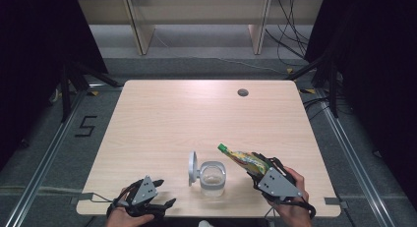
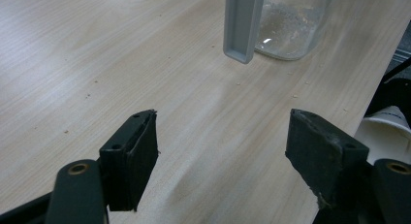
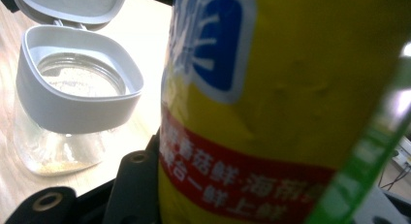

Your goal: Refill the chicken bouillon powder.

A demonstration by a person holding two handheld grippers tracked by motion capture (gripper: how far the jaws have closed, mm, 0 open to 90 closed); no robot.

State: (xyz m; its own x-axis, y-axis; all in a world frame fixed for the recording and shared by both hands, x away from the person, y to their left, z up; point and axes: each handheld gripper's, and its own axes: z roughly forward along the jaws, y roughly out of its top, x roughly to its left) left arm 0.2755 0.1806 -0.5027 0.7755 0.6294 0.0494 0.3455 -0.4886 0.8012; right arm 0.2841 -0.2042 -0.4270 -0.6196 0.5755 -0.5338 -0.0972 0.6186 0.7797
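Right claw (image 1: 256, 169) grips the yellow packet (image 1: 244, 159), tilted, green tip toward the glass jar (image 1: 212, 178). Jar sits at the worktop's (image 1: 196, 114) near edge, hinged lid (image 1: 192, 167) flipped open. Left claw (image 1: 160, 193) released, empty, at near-left corner.

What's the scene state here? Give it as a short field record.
held item: yellow packet with a green top, tilted toward the jar
holder: right gripper, fingers shut on the packet
jar: clear glass jar with grey collar, near the table's front edge
lid: hinged lid flipped open, standing upright on the jar's left in the high view
jar contents: a thin layer of pale granules at the bottom
left gripper: open, nothing between its fingers, just above the table
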